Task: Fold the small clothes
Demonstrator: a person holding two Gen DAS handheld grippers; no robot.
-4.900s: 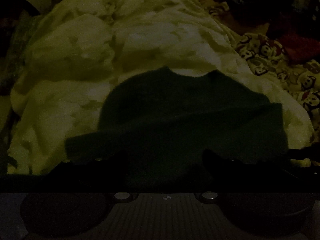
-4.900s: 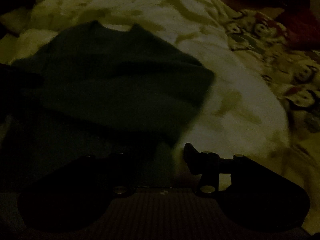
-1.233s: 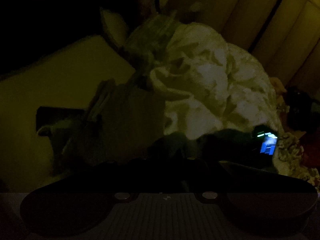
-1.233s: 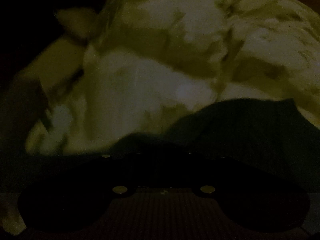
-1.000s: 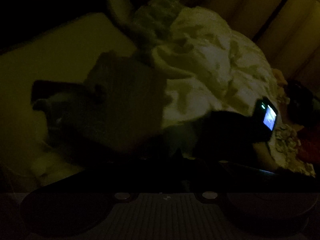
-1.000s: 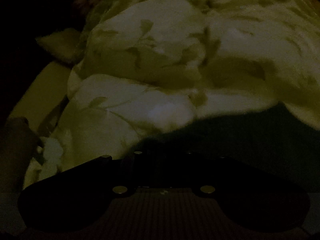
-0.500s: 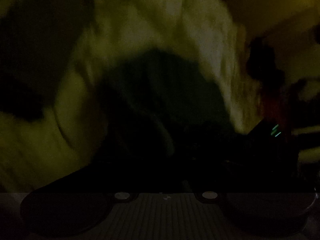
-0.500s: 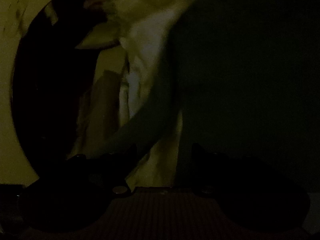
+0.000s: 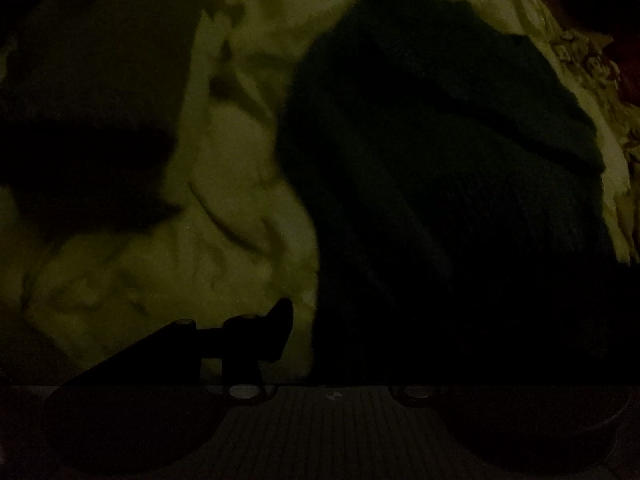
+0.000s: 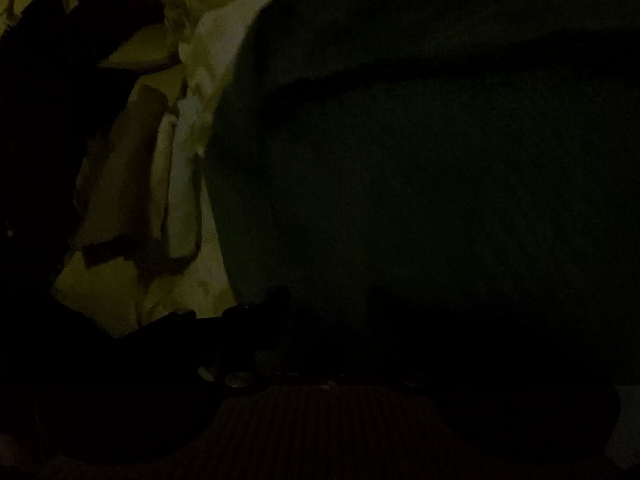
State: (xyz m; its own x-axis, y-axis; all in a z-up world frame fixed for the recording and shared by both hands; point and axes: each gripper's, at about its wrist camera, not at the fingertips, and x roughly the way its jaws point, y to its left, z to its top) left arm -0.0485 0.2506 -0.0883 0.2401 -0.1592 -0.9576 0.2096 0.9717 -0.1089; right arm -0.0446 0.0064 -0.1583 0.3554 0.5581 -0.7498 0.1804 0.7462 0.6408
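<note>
A dark sweater [image 9: 440, 160] lies on the pale quilt [image 9: 240, 160]. Left tongs [image 9: 344, 332] look spread (dim light); right tongs [image 10: 324, 308] can't be read.

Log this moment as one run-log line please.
scene: dim | dark garment on pale quilt | left tongs open beside its edge | right tongs over garment, state unclear

Counted in dim light, places taken from the pale quilt [image 9: 240, 208]: one dark green garment [image 9: 440, 160] lying on the quilt's right half; one greyish folded garment [image 9: 108, 64] on its upper left; one patterned cloth [image 9: 592, 64] past its right edge. Two grippers: left gripper [image 9: 344, 320] at the quilt's near edge, right gripper [image 10: 324, 300] over the green garment. Nothing else countable.
</note>
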